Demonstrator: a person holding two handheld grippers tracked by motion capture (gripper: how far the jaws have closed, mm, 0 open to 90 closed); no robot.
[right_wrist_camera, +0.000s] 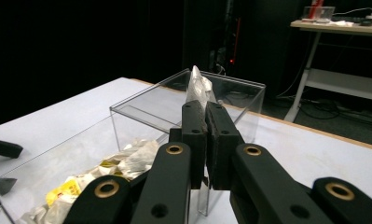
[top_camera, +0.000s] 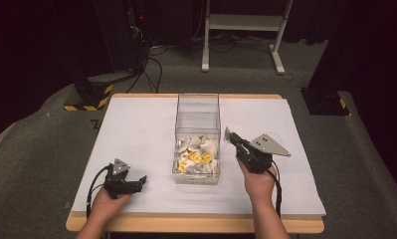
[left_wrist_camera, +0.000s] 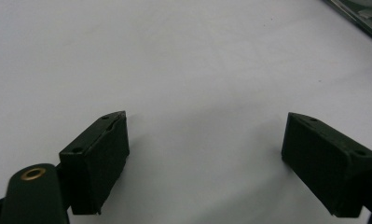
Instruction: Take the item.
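A clear plastic box stands in the middle of the white table, with several crumpled silver and yellow wrappers piled in its near end. My right gripper is raised just right of the box, shut on a silver wrapper that sticks up between the jaws beside the box rim. My left gripper rests low near the table's front left, jaws pointing right toward the box. Its jaws stand wide open over bare tabletop with nothing between them.
The white table top has a wooden front edge. A white frame stand, cables and black equipment stand on the floor behind the table. A corner of the box lies far off in the left gripper view.
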